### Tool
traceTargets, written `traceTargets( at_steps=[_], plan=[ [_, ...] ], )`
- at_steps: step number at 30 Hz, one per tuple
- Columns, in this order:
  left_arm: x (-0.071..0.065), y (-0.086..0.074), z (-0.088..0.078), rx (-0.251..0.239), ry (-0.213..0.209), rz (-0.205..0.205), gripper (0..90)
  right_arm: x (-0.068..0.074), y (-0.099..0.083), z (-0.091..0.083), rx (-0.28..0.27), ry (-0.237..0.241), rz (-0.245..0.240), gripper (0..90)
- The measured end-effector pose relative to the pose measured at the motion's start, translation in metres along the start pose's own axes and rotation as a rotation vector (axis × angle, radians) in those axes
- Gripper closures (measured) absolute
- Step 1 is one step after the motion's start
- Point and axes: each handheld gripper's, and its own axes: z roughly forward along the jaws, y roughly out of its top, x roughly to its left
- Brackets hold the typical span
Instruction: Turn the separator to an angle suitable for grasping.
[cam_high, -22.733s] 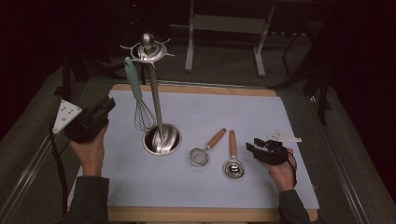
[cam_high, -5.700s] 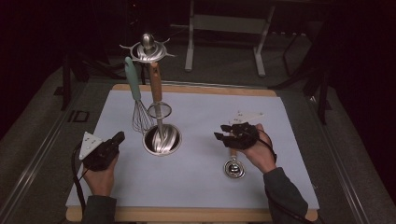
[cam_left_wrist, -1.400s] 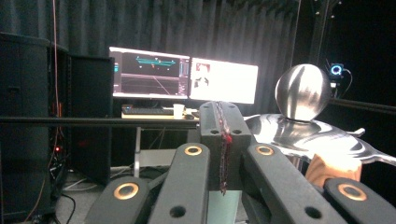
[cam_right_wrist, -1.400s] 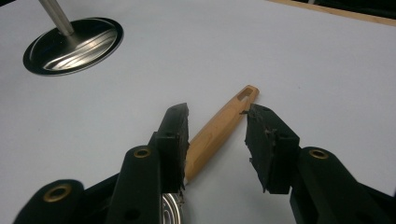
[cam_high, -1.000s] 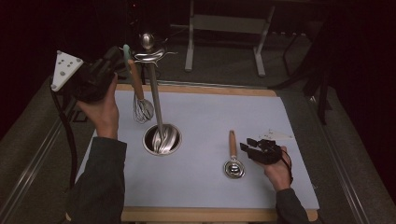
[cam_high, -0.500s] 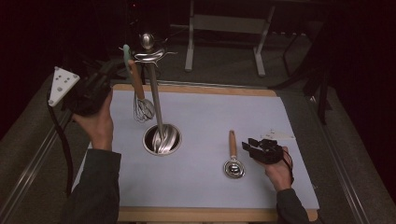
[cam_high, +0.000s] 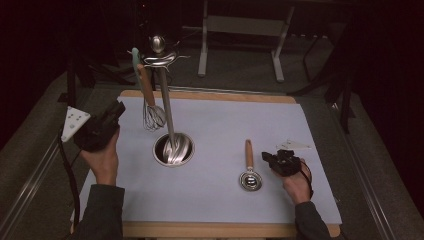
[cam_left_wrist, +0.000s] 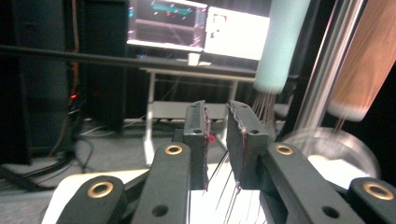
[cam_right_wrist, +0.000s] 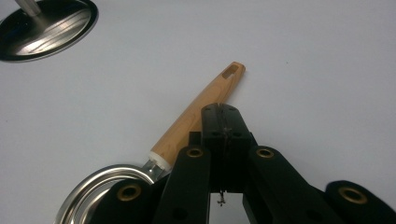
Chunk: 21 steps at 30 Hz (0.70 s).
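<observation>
A pale lavender-grey mat (cam_high: 280, 125) is laid over a light wooden board (cam_high: 210, 229), which is set on a grey carpeted surface (cam_high: 30, 160). Beyond it, a grey metal-legged desk (cam_high: 240, 25) is seen in a dark room. Two lit monitors (cam_left_wrist: 196, 25) are shown glowing on a dark desk (cam_left_wrist: 140, 63).

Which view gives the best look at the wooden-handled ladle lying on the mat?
The right gripper view: the ladle lies close up just beyond the shut jaws, showing its wooden handle with the hanging slot and part of its steel bowl. The high view shows the whole ladle small, left of the right gripper. The left gripper view faces the stand's hanging utensils instead.
</observation>
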Motion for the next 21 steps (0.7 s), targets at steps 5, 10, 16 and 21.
traceTargets(
  at_steps=[5, 10, 16, 21],
  plan=[
    [0.009, -0.033, -0.004, 0.060, 0.013, -0.030, 75.5, 0.002, 0.001, 0.006, 0.029, -0.014, -0.029, 89.9],
    [0.017, -0.059, -0.009, 0.100, 0.031, -0.072, 74.0, 0.003, 0.002, 0.017, 0.068, -0.012, -0.051, 89.9],
    [0.013, -0.088, -0.010, 0.188, 0.028, -0.054, 71.7, -0.005, 0.000, 0.035, 0.121, -0.022, -0.037, 89.9],
    [0.007, -0.111, -0.009, 0.257, 0.023, -0.031, 70.1, -0.014, 0.007, 0.045, 0.145, -0.006, 0.002, 89.9]
  ],
)
